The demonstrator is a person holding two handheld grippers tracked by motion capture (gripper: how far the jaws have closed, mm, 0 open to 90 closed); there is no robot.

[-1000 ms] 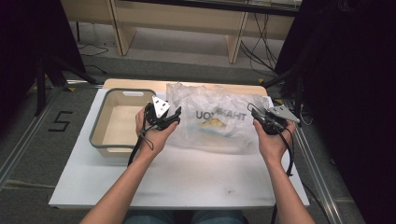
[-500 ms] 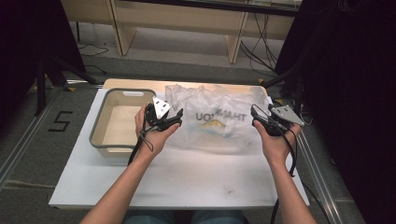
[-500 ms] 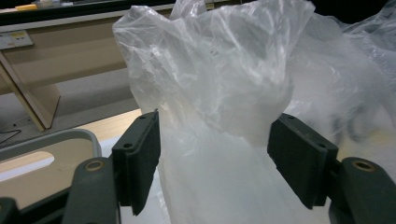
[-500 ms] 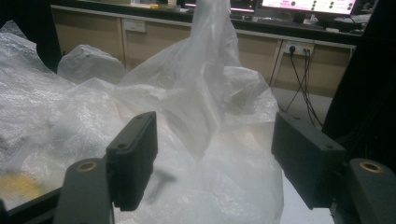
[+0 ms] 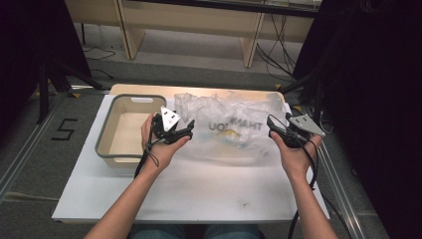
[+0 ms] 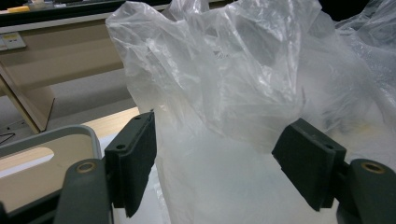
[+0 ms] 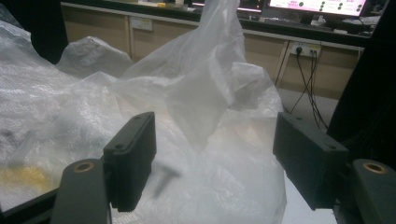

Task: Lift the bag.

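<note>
Left gripper (image 5: 188, 130) and right gripper (image 5: 271, 124): both sets of jaws have just been opening and stand released, pads clear of the film. Crumpled translucent plastic bag with dark lettering (image 5: 234, 127) lies on the white table (image 5: 199, 194) between the two grippers, reaching to the far edge; its folds rise beyond both sets of jaws (image 6: 219, 70) (image 7: 205, 93). Grey rectangular plastic basin (image 5: 105, 149) sits at the table's left edge, just beside the bag.
</note>
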